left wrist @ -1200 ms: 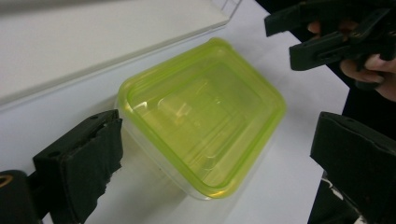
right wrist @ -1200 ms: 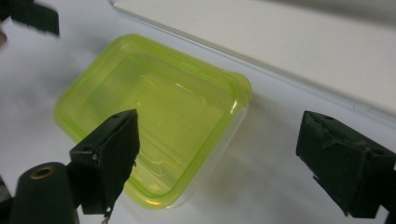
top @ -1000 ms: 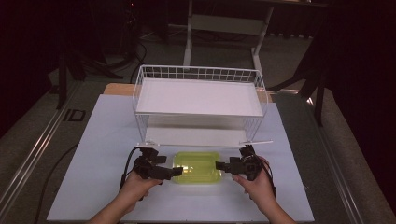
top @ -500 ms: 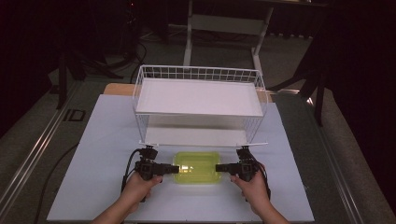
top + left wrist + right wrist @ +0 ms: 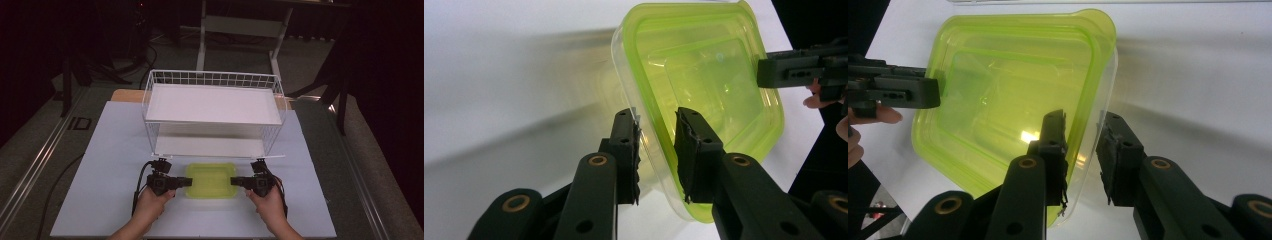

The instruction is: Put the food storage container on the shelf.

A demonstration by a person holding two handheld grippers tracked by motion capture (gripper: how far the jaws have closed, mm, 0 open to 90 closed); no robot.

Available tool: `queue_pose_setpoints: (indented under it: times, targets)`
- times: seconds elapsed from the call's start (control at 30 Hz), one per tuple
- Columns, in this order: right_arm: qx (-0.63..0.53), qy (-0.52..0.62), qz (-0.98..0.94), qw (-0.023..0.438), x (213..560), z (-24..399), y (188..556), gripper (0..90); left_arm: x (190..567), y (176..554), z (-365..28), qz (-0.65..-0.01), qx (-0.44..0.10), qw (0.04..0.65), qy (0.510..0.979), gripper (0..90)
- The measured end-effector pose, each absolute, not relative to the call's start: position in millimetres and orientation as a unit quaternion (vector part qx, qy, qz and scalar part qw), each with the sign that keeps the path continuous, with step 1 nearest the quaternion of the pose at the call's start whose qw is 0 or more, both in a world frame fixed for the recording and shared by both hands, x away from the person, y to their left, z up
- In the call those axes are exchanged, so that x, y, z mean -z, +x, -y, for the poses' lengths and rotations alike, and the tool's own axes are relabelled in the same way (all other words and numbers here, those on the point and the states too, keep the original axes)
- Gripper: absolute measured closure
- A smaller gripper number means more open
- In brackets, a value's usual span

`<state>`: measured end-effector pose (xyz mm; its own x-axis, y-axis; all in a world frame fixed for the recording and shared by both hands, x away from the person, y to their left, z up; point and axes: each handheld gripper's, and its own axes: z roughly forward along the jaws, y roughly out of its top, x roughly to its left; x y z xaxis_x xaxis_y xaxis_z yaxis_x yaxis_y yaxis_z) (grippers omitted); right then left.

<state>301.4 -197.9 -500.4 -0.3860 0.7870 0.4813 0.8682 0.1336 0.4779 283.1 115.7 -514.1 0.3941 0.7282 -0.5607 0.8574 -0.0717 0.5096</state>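
Note:
A translucent lime-green plastic container (image 5: pixel 211 180) lies on the white sheet in front of the wire rack. My left gripper (image 5: pixel 189 182) is at its left end and my right gripper (image 5: pixel 233 181) at its right end, both pointing inward. In the left gripper view my left gripper (image 5: pixel 656 117) straddles the container (image 5: pixel 704 75) rim; its jaws have just been closing and both pads touch the rim. In the right gripper view my right gripper (image 5: pixel 1083 120) has also been closing around the container (image 5: pixel 1013 85) rim, the outer pad still a sliver off it.
A white wire rack (image 5: pixel 212 80) with a white shelf board stands just behind the container, its lower opening facing me. The white sheet (image 5: pixel 110 150) covers the table, with dark floor and a desk frame (image 5: pixel 240 30) beyond.
Both hands shifted slightly and brought the jaws over the container's two ends. Both pairs of jaws went from wide apart to narrow around the rim.

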Motion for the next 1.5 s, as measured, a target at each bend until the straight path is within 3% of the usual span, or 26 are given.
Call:
queue_pose_setpoints:
  times: [0.67, 1.2, 1.5]
  targets:
    - [0.365, -0.55, 0.75, 0.042, 492, 198, 282, 79.2, 500, 266, -107, -0.549, 0.052, 0.394, 0.735, 79.6]
    - [0.414, -0.556, 0.72, 0.007, 455, 199, 318, 79.2, 462, 301, -110, -0.548, 0.015, 0.461, 0.698, 81.0]
    - [0.408, -0.562, 0.719, -0.014, 462, 196, 342, 79.1, 480, 323, -109, -0.543, 0.002, 0.479, 0.69, 80.9]
